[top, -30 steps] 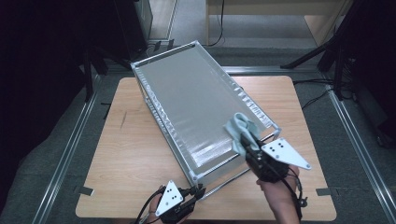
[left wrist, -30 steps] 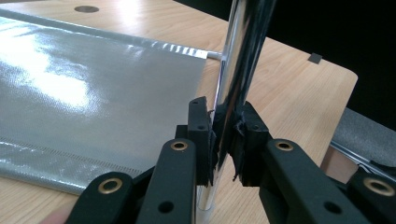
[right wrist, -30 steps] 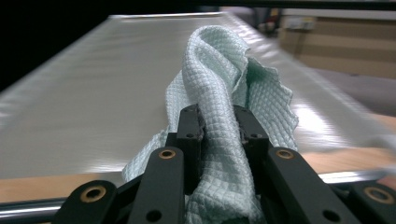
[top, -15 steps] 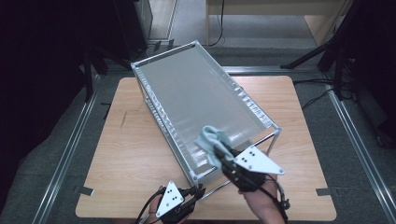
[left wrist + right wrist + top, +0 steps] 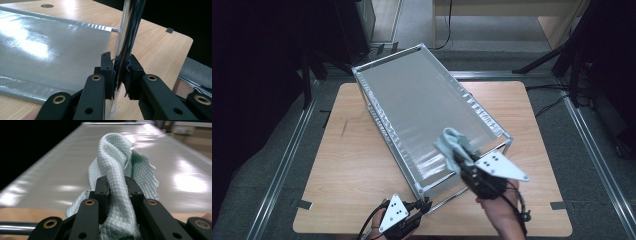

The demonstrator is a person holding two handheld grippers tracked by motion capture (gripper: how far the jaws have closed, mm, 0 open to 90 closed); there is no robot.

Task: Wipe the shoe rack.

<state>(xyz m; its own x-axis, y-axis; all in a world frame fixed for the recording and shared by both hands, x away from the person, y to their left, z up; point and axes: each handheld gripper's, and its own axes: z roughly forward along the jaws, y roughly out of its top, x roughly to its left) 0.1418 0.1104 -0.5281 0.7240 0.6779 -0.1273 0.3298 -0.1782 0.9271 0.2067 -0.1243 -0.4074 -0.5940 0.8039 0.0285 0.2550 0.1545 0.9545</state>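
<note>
A long metal-framed rack (image 5: 507, 136) with a shiny silver sheet (image 5: 422, 110) on top lies slantwise on the wooden table (image 5: 357, 170). My left gripper (image 5: 424, 205) is shut on the chrome corner post (image 5: 130, 30) at the rack's near end; in the left gripper view (image 5: 121, 72) both pads press the post, with the silver sheet (image 5: 50, 50) to its left. My right gripper (image 5: 460, 162) is shut on a pale green waffle cloth (image 5: 452, 142) and holds it over the near end of the sheet. The cloth (image 5: 117, 157) bunches up between the right gripper's (image 5: 117, 187) jaws above the sheet (image 5: 175, 157).
Bare table top lies left (image 5: 347, 150) and right (image 5: 532, 115) of the rack. Metal floor rails (image 5: 287, 160) run along both sides of the table. Dark stands and cables (image 5: 572, 65) are at the back right, and a wooden bench (image 5: 512, 10) stands behind.
The right gripper carried the cloth leftward across the near end of the silver sheet, then came back a little to the right. The left gripper stayed on the post.
</note>
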